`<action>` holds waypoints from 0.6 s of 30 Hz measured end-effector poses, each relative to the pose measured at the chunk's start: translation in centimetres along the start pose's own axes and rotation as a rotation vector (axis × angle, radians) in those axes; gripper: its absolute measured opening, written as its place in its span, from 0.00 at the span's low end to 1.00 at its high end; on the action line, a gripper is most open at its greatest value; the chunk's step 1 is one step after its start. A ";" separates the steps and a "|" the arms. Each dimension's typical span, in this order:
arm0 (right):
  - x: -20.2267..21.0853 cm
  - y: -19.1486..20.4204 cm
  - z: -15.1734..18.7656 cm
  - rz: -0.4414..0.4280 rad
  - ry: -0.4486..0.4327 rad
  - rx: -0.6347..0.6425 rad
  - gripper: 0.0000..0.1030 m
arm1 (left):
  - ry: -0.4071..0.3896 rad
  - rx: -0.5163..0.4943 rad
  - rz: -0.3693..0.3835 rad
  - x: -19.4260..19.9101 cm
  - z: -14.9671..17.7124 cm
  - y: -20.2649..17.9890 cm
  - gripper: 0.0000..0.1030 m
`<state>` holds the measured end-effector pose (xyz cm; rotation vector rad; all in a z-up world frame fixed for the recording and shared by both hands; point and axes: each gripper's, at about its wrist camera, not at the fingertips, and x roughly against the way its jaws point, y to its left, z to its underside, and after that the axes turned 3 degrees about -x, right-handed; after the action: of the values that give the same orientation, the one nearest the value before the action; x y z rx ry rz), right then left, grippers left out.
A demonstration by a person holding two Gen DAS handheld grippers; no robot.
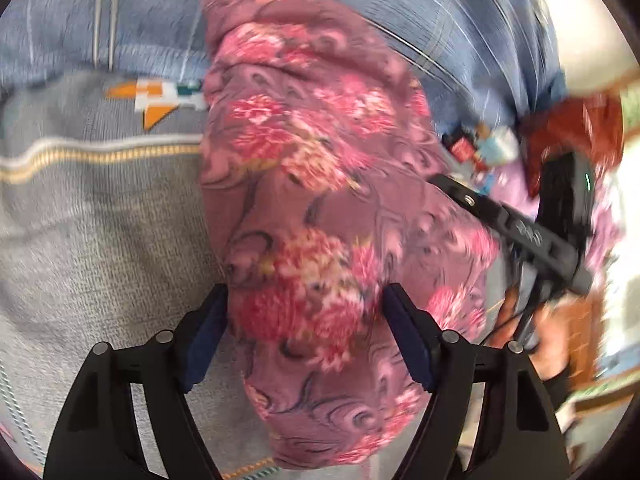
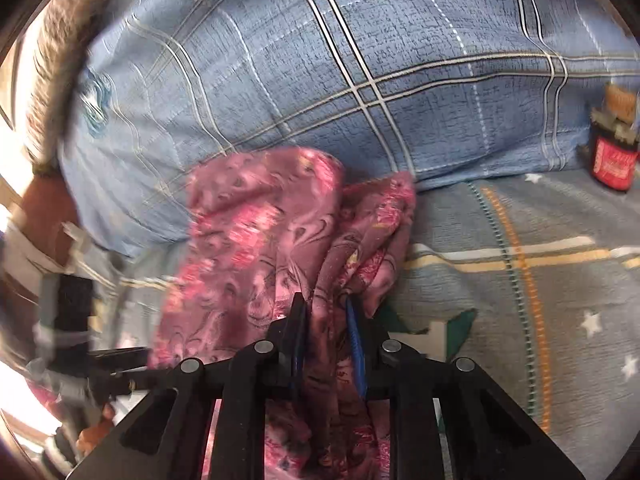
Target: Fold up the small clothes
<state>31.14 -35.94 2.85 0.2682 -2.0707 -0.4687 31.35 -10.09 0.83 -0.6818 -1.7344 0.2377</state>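
Grey patterned bedsheet (image 2: 540,280), blue plaid pillow (image 2: 360,60) behind, red jar (image 2: 614,160) beside pillow, bright daylight.

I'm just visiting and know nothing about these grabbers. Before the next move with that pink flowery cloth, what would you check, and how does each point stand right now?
1. Right gripper clamped on the floral garment: ok, bunched fabric sits pinched between its jaws.
2. Left gripper gripping: not ok, jaws stand wide with cloth between them.
3. Garment spread flat for folding: not ok, it is crumpled.
4. Bedsheet free beside the cloth: ok.
5. Red jar clear of the cloth: ok, apart from it.
6. Garment's edges or corners findable: cannot tell, blurred.
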 end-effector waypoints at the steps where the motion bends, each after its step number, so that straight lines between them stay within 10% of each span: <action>1: -0.6 -0.1 0.0 0.037 0.023 0.010 0.19 | 0.006 -0.013 -0.008 0.1 0.1 -0.4 0.75; 14: 0.4 -7.1 2.6 -0.368 0.057 -0.305 0.54 | -0.033 0.060 0.024 0.6 -2.1 0.1 0.76; 18: 0.5 -4.1 2.9 -0.317 0.051 -0.175 0.53 | -0.074 0.009 -0.044 0.8 -1.6 -1.5 0.72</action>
<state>28.43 -39.23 0.11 0.5020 -1.9292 -0.8214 32.29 -11.21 2.68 -0.6348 -1.8163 0.2430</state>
